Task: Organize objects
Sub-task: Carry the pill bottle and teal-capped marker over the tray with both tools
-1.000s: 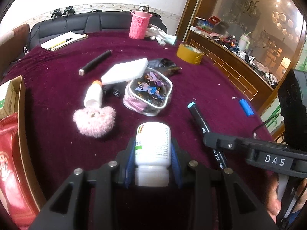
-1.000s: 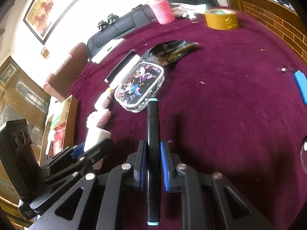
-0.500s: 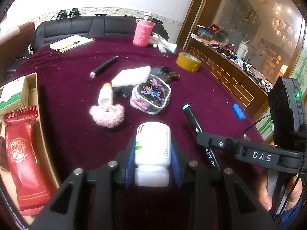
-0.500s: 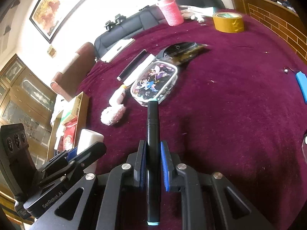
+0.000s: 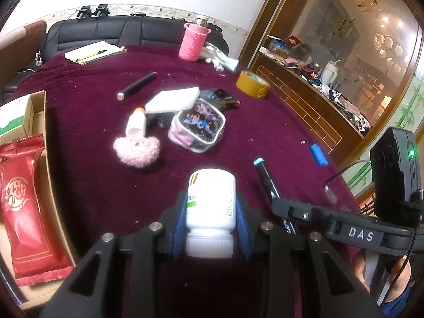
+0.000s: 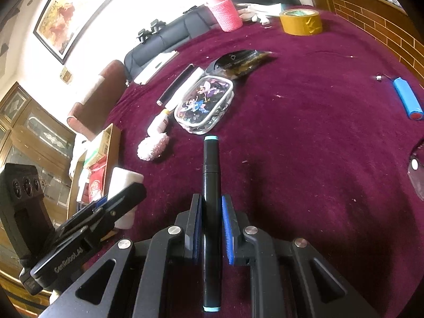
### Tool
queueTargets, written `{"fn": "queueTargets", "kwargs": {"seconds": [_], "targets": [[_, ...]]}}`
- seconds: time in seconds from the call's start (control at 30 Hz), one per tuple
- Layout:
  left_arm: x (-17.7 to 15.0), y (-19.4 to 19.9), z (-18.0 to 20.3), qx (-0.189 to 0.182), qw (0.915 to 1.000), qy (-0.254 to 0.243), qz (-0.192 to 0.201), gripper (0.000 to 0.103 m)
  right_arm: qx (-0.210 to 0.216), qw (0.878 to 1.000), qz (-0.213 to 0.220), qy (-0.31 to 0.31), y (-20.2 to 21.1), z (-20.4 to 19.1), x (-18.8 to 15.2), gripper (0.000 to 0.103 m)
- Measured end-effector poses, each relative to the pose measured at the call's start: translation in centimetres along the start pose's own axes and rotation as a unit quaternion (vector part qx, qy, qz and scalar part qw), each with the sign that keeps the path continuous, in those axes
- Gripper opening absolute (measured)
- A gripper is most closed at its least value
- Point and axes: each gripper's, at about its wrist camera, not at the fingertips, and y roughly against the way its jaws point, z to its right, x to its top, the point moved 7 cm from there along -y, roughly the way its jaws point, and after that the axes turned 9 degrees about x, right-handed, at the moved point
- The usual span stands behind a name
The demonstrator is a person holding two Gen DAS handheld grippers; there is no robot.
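My left gripper (image 5: 210,212) is shut on a white pill bottle (image 5: 211,198), held above the maroon table (image 5: 92,180). My right gripper (image 6: 211,212) is shut on a black marker with teal caps (image 6: 211,180); the marker also shows in the left wrist view (image 5: 267,180). The bottle also shows in the right wrist view (image 6: 123,182), left of the marker. A cardboard box (image 5: 49,175) at the left table edge holds a red packet (image 5: 26,206) and a green-white carton (image 5: 16,119).
Mid-table lie a cartoon clear pouch (image 5: 197,127), pink fluffy toy (image 5: 136,148), small white tube (image 5: 136,124), white flat box (image 5: 172,100) and black pen (image 5: 137,86). Further off are yellow tape (image 5: 253,87), pink bottle (image 5: 192,41), blue battery (image 5: 318,155), notebook (image 5: 95,51).
Both grippers have risen and pulled back with their objects; the table items look smaller and farther. The box with the red packet has come more into the left wrist view.
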Motion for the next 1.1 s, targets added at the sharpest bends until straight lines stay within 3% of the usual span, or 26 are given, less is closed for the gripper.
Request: {"fn": "queueTargets", "kwargs": {"seconds": [0.27, 0.47, 0.77, 1.1], "targets": [[2.3, 3.3, 0.0, 0.001, 0.9993, 0.005, 0.037, 0.033, -0.001, 0.999, 0.014, 0.03, 1.8, -2.2, 0.9, 0.016], [2.6, 6.9, -2.5, 0.019, 0.9974, 0.025, 0.064, 0.033, 0.031, 0.998, 0.01, 0.057, 1.3, -4.9, 0.7, 0.016], [1.3, 13.4, -11.9, 0.094, 0.9863, 0.095, 0.097, 0.033, 0.087, 0.991, -0.032, 0.097, -2.0, -11.1, 0.1, 0.016], [0.1, 14.7, -21.8, 0.155, 0.9709, 0.159, 0.089, 0.033, 0.123, 0.978, -0.092, 0.139, -8.4, -19.1, 0.0, 0.017]]}}
